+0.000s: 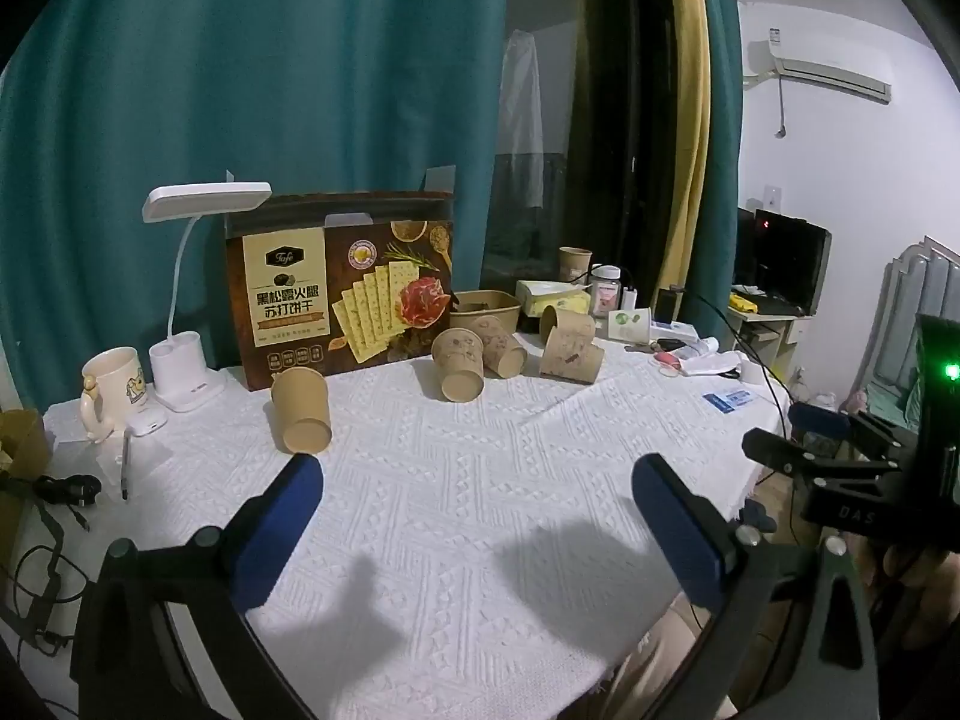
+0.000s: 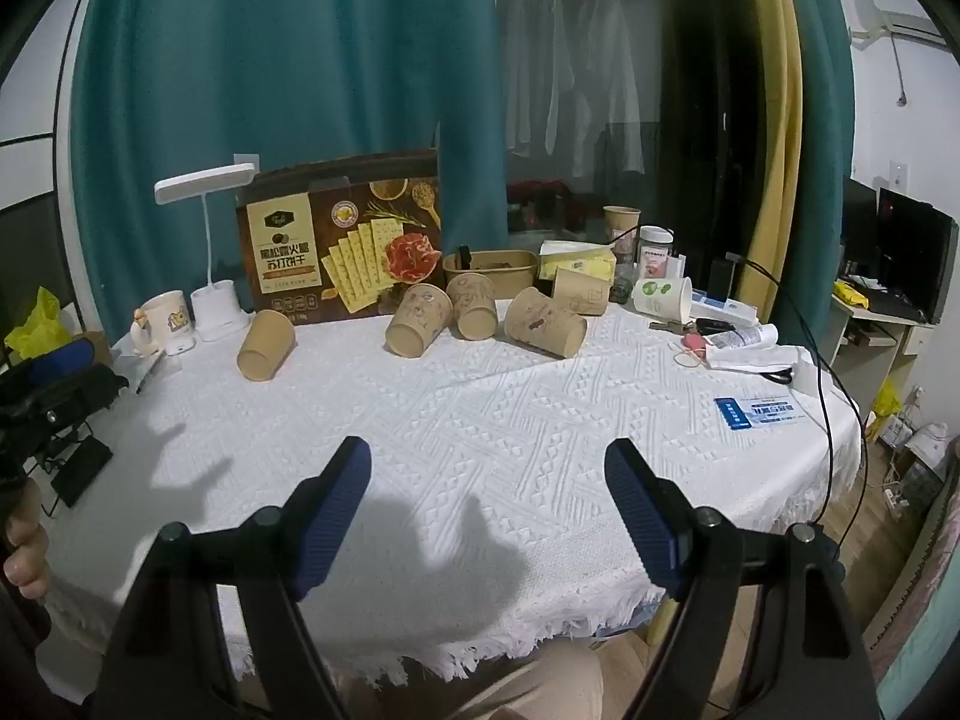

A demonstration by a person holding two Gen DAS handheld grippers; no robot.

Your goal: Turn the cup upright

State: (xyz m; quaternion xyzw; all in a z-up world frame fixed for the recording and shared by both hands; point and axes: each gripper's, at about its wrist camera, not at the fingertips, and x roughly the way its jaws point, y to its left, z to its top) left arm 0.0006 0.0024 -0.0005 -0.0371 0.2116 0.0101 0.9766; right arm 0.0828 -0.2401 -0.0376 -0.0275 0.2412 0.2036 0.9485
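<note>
Several brown paper cups lie tipped on the white tablecloth point(image 1: 456, 480). A plain one point(image 1: 300, 411) lies alone at the left; it also shows in the right wrist view point(image 2: 266, 346). A printed group point(image 1: 459, 363) lies at the middle back, seen in the right wrist view too point(image 2: 419, 321). My left gripper point(image 1: 477, 483) is open and empty, above the cloth well short of the cups. My right gripper point(image 2: 487, 471) is open and empty, above the cloth near the table's front edge. The right gripper's body shows at the far right of the left wrist view point(image 1: 840, 468).
A cracker box point(image 1: 342, 294), white desk lamp point(image 1: 192, 300) and mug point(image 1: 114, 387) stand at the back left. A brown paper bowl point(image 1: 485, 307), tissue pack, jar and white cup sit at the back right. Cables point(image 2: 828, 372), a blue card point(image 2: 762, 414) and small items lie at the right.
</note>
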